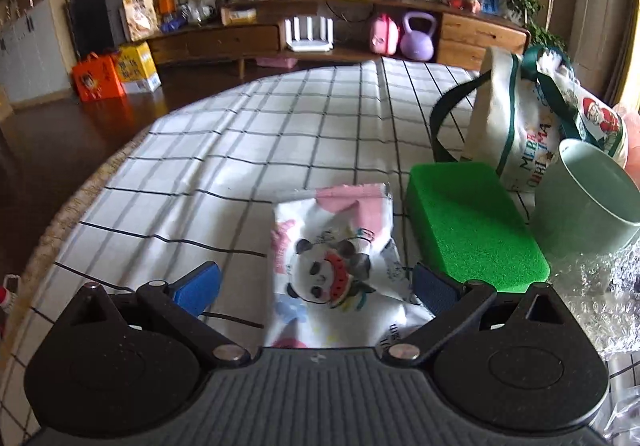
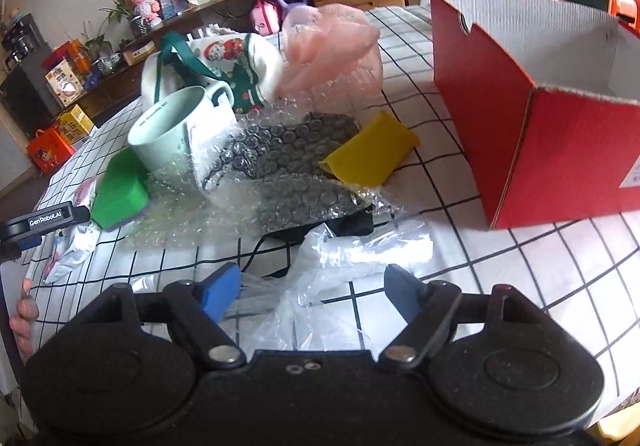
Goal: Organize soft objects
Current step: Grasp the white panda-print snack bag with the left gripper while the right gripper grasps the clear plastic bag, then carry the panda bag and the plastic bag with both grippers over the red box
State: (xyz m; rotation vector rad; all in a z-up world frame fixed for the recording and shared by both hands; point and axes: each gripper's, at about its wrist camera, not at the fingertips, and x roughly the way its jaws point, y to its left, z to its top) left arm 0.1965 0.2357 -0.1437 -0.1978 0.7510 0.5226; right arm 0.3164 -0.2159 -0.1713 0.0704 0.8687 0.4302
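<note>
Panda pack (image 1: pixel 336 270) lies between our wide-open left tool (image 1: pixel 316 286), long side pointing far, while our right tool (image 2: pixel 312 286) gapes over clear plastic (image 2: pixel 344 266).

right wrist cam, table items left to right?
green sponge → mint mug → bubble wrap → yellow cloth → red box
</note>
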